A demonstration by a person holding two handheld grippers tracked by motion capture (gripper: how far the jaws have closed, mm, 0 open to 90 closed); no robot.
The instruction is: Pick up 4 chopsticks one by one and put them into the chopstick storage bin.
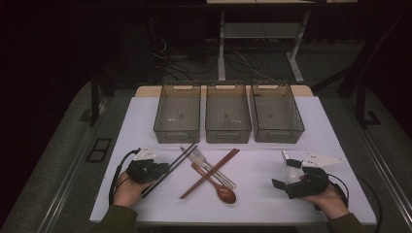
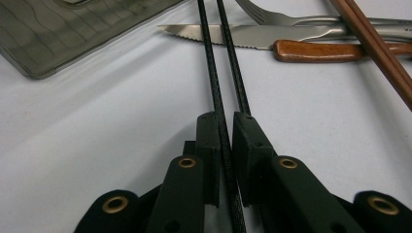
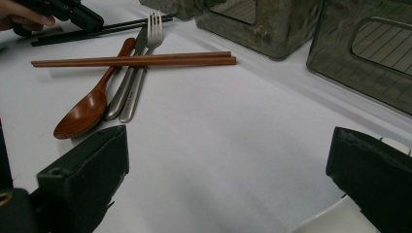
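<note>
High view: left gripper [image 1: 163, 168] low left of frame, pinching the black chopsticks [image 1: 171, 169], these slanting from lower left up toward centre, resting on the white table [image 1: 272, 160]. Left gripper view: jaws pressed onto one black stick, second stick just beside; knife [image 2: 233, 35] and fork [image 2: 286, 18] across the top. Right gripper [image 1: 286, 175] lower right, jaws spread wide, nothing between. Brown chopsticks [image 1: 210, 173] and wooden spoon [image 1: 221, 189] at centre; three bins [image 1: 228, 114] above.

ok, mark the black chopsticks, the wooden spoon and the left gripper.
black chopsticks [image 2: 217, 92], left gripper view, on the left stick's shaft.
wooden spoon [image 3: 80, 118], right gripper view, on its bowl.
left gripper [image 2: 227, 131], left gripper view, midway between its fingertips, closed on the chopsticks.
</note>
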